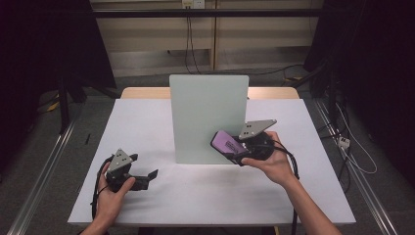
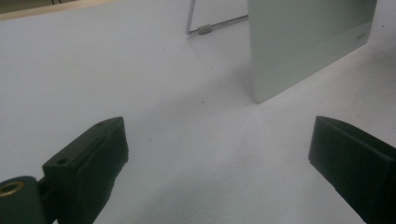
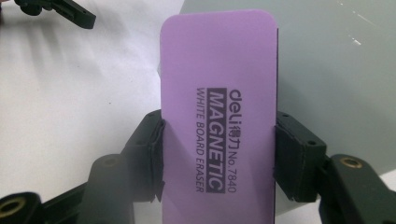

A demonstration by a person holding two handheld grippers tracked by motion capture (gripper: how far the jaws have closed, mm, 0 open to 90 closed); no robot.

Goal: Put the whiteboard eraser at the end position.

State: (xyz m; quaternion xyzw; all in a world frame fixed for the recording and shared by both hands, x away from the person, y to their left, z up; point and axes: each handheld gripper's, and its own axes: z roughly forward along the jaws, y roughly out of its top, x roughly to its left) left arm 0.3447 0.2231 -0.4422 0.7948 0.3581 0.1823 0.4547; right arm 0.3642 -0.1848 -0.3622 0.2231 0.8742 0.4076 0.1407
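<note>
White surface (image 1: 205, 196) with a pale, upright whiteboard panel (image 1: 209, 117) standing near its middle, facing the person. In the left gripper view the board (image 2: 308, 42) stood on a thin metal wire stand (image 2: 205, 29) visible behind its edge, the lower corner resting on the surface.

Right gripper (image 1: 240, 147) was held in the person's right hand (image 1: 271, 164), raised in front of the board's lower right part. Its jaws were closed on a purple whiteboard eraser (image 1: 226, 143), one pad pressed against each long side. In the right gripper view the eraser (image 3: 217, 116) stood lengthwise between the jaws, its rounded far end reaching up past them, printed face toward the camera: "deli", "MAGNETIC", "WHITE BOARD ERASER", "No.7840". The board's pale face lay right behind it on the right side; whether the eraser touched the board could not be told.

Left gripper (image 1: 149, 176) sat low at the near left of the surface in the person's left hand (image 1: 112, 196), well apart from the board, pointed toward the middle. Its jaws stood wide apart with nothing between them, bare white surface showing in the gap in the left gripper view (image 2: 219, 154). Grey three-cornered plates topped both grippers.
</note>
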